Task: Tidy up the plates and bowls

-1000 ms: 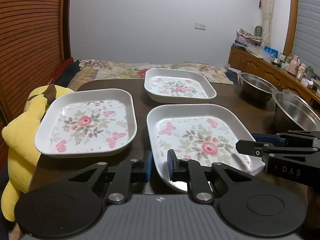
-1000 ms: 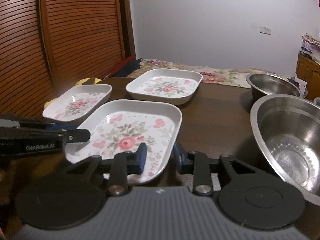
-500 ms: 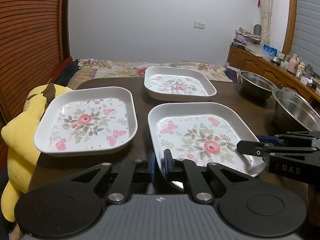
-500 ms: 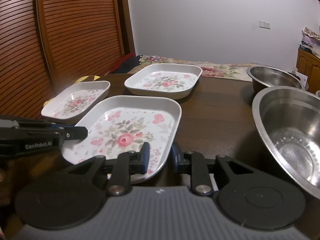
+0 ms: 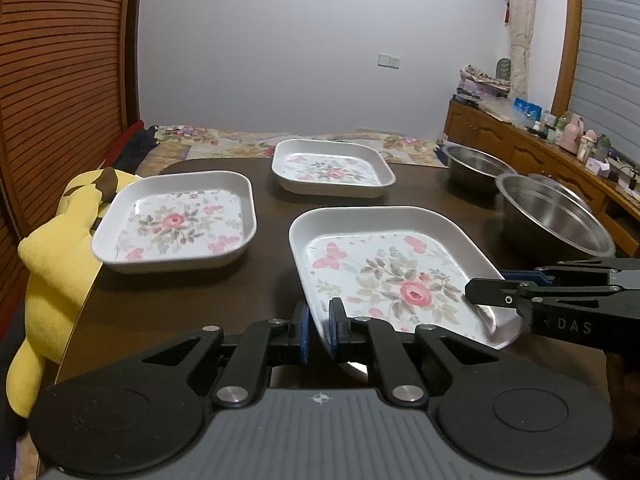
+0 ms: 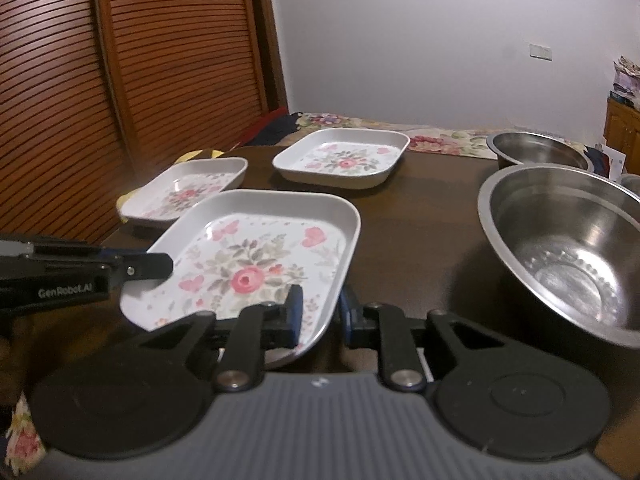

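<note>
Two grippers now pinch the near plate (image 5: 384,276) at lower centre: our left gripper (image 5: 316,330) has closed on its near-left rim, our right gripper (image 6: 318,312) straddles the near-right rim, pads not quite touching. Since a second ago the plate has tipped up off the table (image 5: 180,300), so we judge stacking has begun. Further up-frame sit the left plate (image 5: 180,220), far plate (image 5: 332,170) and, at right, two bowls (image 5: 556,216).

White plates (image 5: 394,268) with pink rose and butterfly print, shiny silver bowls (image 6: 568,240), dark brown bench (image 5: 168,300), yellow plush (image 5: 56,256).
</note>
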